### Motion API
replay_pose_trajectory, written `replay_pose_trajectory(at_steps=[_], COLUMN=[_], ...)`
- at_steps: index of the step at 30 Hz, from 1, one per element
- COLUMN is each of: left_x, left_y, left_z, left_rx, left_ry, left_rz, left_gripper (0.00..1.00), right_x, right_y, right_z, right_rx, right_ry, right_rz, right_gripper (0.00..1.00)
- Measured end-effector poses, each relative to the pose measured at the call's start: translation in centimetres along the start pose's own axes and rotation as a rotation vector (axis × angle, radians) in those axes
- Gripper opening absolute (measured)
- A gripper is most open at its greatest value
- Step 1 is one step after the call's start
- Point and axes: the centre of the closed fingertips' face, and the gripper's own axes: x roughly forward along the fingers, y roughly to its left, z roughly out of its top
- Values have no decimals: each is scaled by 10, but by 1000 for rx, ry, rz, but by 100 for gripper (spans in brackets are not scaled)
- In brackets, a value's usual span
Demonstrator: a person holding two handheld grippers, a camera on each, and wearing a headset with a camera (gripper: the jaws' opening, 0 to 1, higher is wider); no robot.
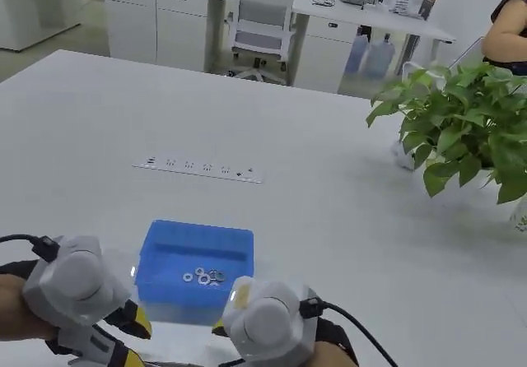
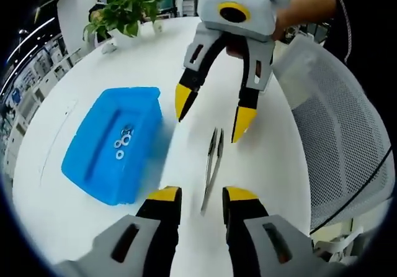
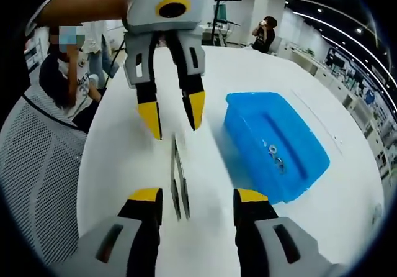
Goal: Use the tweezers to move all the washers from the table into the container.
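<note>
The blue container (image 1: 195,268) sat on the white table (image 1: 329,219) at about 6 o'clock in the head view, with a small cluster of washers (image 1: 206,277) lying on its floor toward the near side. Just this side of it the two grippers faced each other, the left gripper (image 1: 138,321) at 7 o'clock and the right gripper (image 1: 221,329) at 5 o'clock, each held in a hand. The tweezers (image 2: 212,165) lay flat on the table between them. In the left gripper view they ran from between that gripper's own jaws up toward 12 o'clock, their spread tips pointing at the right gripper opposite and the container off at 9 o'clock. In the right gripper view the container was at 3 o'clock of the tweezers. Both pairs of yellow-tipped jaws stood apart and held nothing; neither pair touched the tweezers as far as I could see. Farther across the table, a white power strip (image 1: 198,169) lay at 12 o'clock of the container, and a leafy potted plant (image 1: 469,128) stood at 2 o'clock near the table's edge. A mesh-backed chair (image 2: 335,134) was drawn up beside the table on the person's side.
</note>
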Motion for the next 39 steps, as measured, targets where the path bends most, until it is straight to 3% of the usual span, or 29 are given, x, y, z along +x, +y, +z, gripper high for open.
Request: replay_pose_trajectory(at_steps=[3, 9, 14, 18, 26, 31, 39], left_x=[-9, -36, -52, -60, -65, -69, -73], left_y=[1, 4, 4, 1, -2, -2, -2], left_z=[5, 23, 27, 31, 25, 24, 25], left_rx=[-48, -123, -123, -159, -194, -210, -240], left_ry=[-48, -193, -235, -295, -310, -320, -342], left_rz=[33, 128, 188, 212, 273, 303, 320], left_gripper=[37, 58, 69, 74, 86, 99, 99], right_x=[-13, -43, -69, -84, -101, -103, -106], right_y=[-9, -24, -32, -34, -31, -28, -27], right_z=[1, 0, -8, -12, -18, -15, -16], right_rx=[48, 147, 192, 221, 232, 194, 198], right_ry=[-41, -141, -196, -233, -268, -272, -290], right_rz=[-48, -131, -197, -226, -251, -253, -264], right_gripper=[55, 70, 81, 84, 94, 100, 100])
